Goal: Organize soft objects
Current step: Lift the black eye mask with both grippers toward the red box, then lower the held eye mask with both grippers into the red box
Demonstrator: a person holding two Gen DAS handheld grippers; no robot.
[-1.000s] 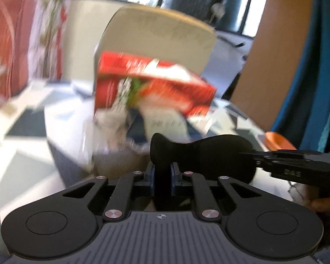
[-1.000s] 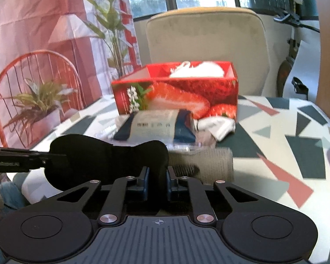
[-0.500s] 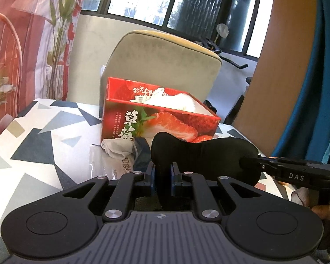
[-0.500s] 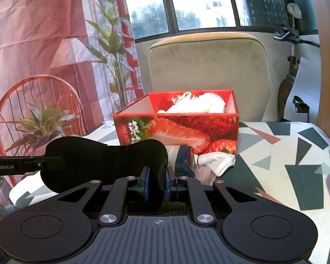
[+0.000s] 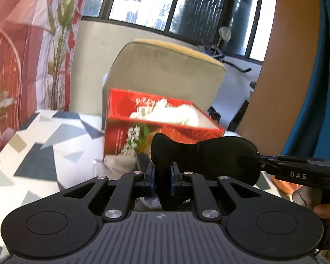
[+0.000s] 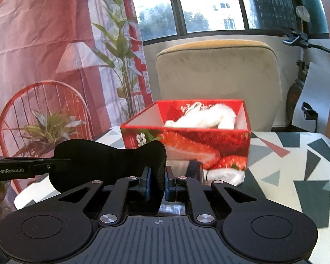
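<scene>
Both tools lifted higher, black sleep mask (image 5: 204, 154) stretched level between them, each tool clamped on an end

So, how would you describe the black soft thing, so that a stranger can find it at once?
Start at the red strawberry box on the patterned table. In front of it, in the air, a black cloth hangs between the left gripper and the right gripper, each shut on one end. Unlike the white cloth inside the box, it is dark and lifted.

Daylight pours through the windows (image 6: 211, 4) ahead of me, blown out white. My left view smears the red box (image 5: 162, 123) with motion blur; the right is sharper. Fisheye bends the edges.
</scene>
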